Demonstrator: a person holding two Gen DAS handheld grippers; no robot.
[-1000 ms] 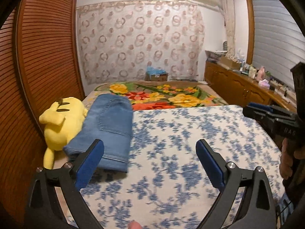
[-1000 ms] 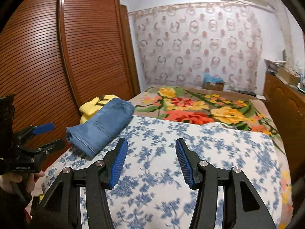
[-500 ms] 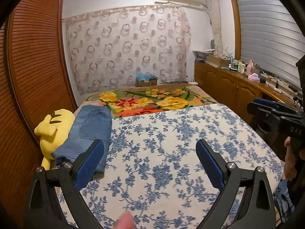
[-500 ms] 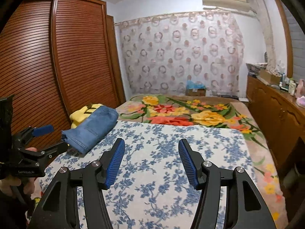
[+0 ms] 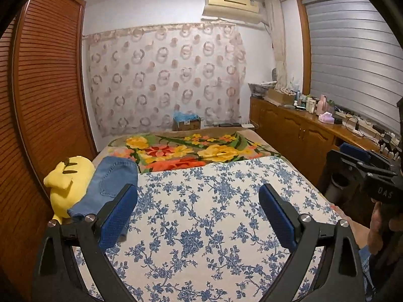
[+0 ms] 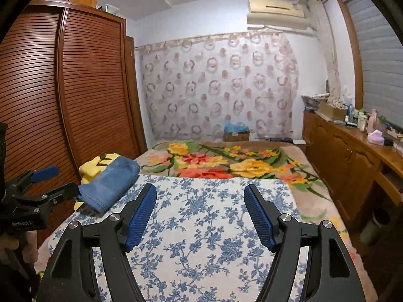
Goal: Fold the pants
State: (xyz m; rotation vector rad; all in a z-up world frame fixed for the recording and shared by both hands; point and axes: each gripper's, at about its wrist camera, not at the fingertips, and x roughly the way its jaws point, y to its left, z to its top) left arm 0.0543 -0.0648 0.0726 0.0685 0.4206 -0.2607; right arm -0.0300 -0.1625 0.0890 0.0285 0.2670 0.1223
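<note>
The blue denim pants lie folded in a compact stack at the left edge of the bed, against a yellow plush toy. They also show in the right wrist view. My left gripper is open and empty, held above the blue-flowered sheet, with the pants just beyond its left finger. My right gripper is open and empty above the same sheet, to the right of the pants. Each gripper shows at the edge of the other's view.
A bright floral blanket covers the far half of the bed. A slatted wooden wardrobe runs along the left. A wooden cabinet with bottles stands on the right. A cardboard box sits by the curtain.
Both grippers have pulled back and risen away from the bed, so the pants and sheet look farther off. Both jaws stay open and empty.
</note>
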